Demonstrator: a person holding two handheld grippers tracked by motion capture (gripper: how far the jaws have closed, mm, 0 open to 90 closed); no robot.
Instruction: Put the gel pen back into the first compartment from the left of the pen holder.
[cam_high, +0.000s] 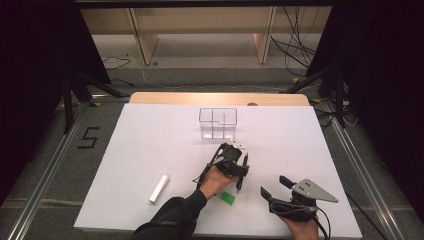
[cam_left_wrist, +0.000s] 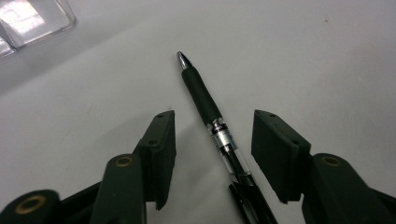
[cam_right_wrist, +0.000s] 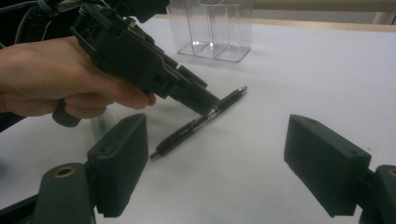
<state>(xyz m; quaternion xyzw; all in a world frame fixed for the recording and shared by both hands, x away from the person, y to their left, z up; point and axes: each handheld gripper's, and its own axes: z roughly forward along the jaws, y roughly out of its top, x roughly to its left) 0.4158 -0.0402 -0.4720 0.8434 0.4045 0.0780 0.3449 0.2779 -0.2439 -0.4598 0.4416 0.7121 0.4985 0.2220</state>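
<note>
The pen (cam_left_wrist: 212, 119) looks light, stiff and a bit slippery. The left gripper (cam_left_wrist: 212, 140), open wide around its middle, should pinch the soft black grip.

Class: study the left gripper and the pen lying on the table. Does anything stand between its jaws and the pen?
Nothing visible does. The left gripper is open, its jaws either side of the pen, which lies flat on the white table. The clear holder sits well beyond the pen's tip.

Black numeral "5" (cam_high: 88, 137) marked on the grey floor, left of the table
</note>
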